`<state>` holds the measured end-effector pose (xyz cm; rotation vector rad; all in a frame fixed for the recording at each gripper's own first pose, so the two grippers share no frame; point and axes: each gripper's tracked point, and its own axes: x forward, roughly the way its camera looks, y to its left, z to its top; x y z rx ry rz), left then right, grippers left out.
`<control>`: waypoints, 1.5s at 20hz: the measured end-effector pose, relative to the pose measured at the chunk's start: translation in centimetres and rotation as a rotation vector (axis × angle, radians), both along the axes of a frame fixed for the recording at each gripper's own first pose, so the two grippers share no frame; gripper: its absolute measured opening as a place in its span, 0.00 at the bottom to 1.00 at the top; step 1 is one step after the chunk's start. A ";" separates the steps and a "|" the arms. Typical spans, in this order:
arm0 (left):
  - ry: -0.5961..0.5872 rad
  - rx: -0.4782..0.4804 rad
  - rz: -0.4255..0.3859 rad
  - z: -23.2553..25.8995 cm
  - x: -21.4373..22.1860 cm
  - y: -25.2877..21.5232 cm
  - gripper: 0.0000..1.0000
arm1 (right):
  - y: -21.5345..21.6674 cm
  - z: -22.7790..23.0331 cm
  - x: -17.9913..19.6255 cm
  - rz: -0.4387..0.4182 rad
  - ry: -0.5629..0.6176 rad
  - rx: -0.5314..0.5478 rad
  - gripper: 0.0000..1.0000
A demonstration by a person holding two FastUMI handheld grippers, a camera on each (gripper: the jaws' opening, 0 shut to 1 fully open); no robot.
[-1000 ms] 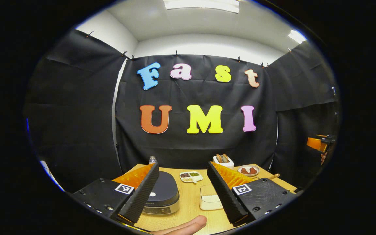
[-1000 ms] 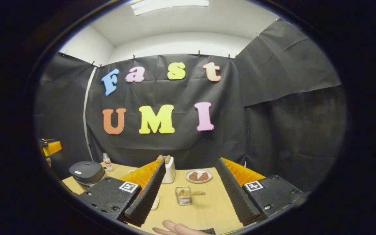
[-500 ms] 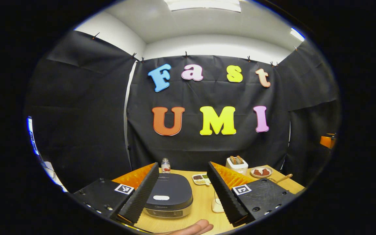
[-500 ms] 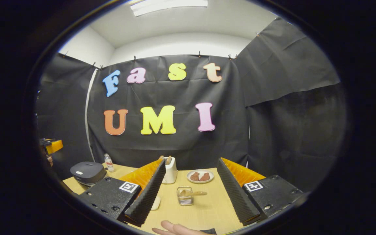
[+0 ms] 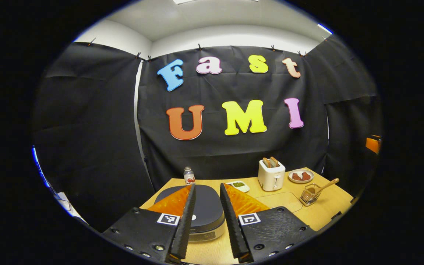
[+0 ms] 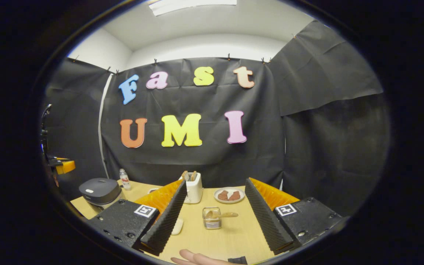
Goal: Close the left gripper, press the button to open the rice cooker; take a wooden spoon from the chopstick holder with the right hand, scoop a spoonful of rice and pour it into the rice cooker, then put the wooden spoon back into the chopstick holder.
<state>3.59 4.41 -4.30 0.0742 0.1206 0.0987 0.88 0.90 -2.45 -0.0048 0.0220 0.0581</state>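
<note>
The left hand-held gripper (image 5: 206, 221) has its fingers drawn close together with a narrow gap between them, gripping nothing; through that gap, at 6 o'clock in the left gripper view, sits the rice cooker (image 5: 206, 208) with its dark lid down. The right hand-held gripper (image 6: 215, 217) is spread wide and holds nothing; a fingertip (image 6: 193, 257) of the person shows at the bottom edge of its view.

On the tabletop (image 5: 329, 206), at 4 o'clock in the left gripper view, stands the wire chopstick holder (image 5: 308, 195) with the wooden spoon (image 5: 324, 185) in it, the handle leaning out toward 2 o'clock. In the right gripper view the holder (image 6: 212, 218) stands between the open fingers, the spoon (image 6: 223, 214) lying across its top with the handle pointing to 3 o'clock.

A white toaster (image 5: 271, 175) holds two slices of bread. Just beside it, at its 3 o'clock, a plate (image 5: 301, 176) carries brownish pieces. A small divided dish (image 5: 238, 185) with green contents lies near the cooker's far edge, and a small bottle (image 5: 188, 176) stands behind the cooker. A shallow white container (image 6: 177, 226) lies partly hidden behind the right gripper's left finger; its contents cannot be made out. The rice cooker (image 6: 99, 190) is at 9 o'clock in the right gripper view.
</note>
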 end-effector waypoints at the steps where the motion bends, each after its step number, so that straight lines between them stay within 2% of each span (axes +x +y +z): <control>1: 0.011 0.014 0.006 0.0 0.1 0.1 0.43 | 0.0 -0.2 0.1 0.000 0.004 0.000 1.00; 2: 0.006 0.023 0.042 -0.1 0.2 1.1 0.44 | 0.0 -0.3 0.2 0.002 0.009 0.001 1.00; 4: 0.046 -0.003 0.063 -1.2 0.7 1.8 0.05 | 0.1 -0.7 0.3 0.004 0.018 0.005 1.00; 6: 0.095 -0.051 0.061 -2.5 1.5 1.8 0.04 | 0.1 -0.8 0.5 0.005 0.021 0.004 1.00; 7: 0.125 -0.063 0.060 -3.2 1.7 2.1 0.01 | 0.1 -1.0 0.5 0.006 0.021 0.004 0.96; 8: 0.156 -0.070 0.058 -4.1 2.1 2.2 0.05 | 0.1 -1.1 0.6 0.008 0.022 0.005 1.00; 11: 0.263 -0.031 0.115 -7.0 2.9 4.0 0.05 | 0.0 -1.6 0.7 0.010 0.031 0.012 1.00; 12: 0.292 -0.036 0.120 -8.3 3.5 4.2 0.00 | 0.1 -1.8 0.8 0.012 0.036 0.014 0.96; 13: 0.314 -0.046 0.119 -9.1 3.9 4.4 0.00 | 0.2 -1.9 0.9 0.014 0.041 0.014 1.00; 14: 0.346 -0.069 0.123 -10.1 4.3 4.6 0.00 | 0.2 -2.1 0.9 0.015 0.046 0.010 0.96; 15: 0.370 -0.093 0.123 -11.1 4.6 4.8 0.00 | 0.2 -2.3 1.0 0.014 0.050 0.006 1.00; 17: 0.423 -0.135 0.142 -12.6 5.2 5.5 0.00 | 0.2 -2.5 1.0 0.017 0.052 -0.005 1.00; 20: 0.460 -0.174 0.164 -14.3 5.9 6.2 0.00 | 0.0 -3.1 1.3 0.018 0.058 -0.012 1.00; 30: 0.513 -0.147 0.191 -15.8 5.7 6.6 0.00 | 0.7 -6.5 2.9 0.065 0.169 0.045 1.00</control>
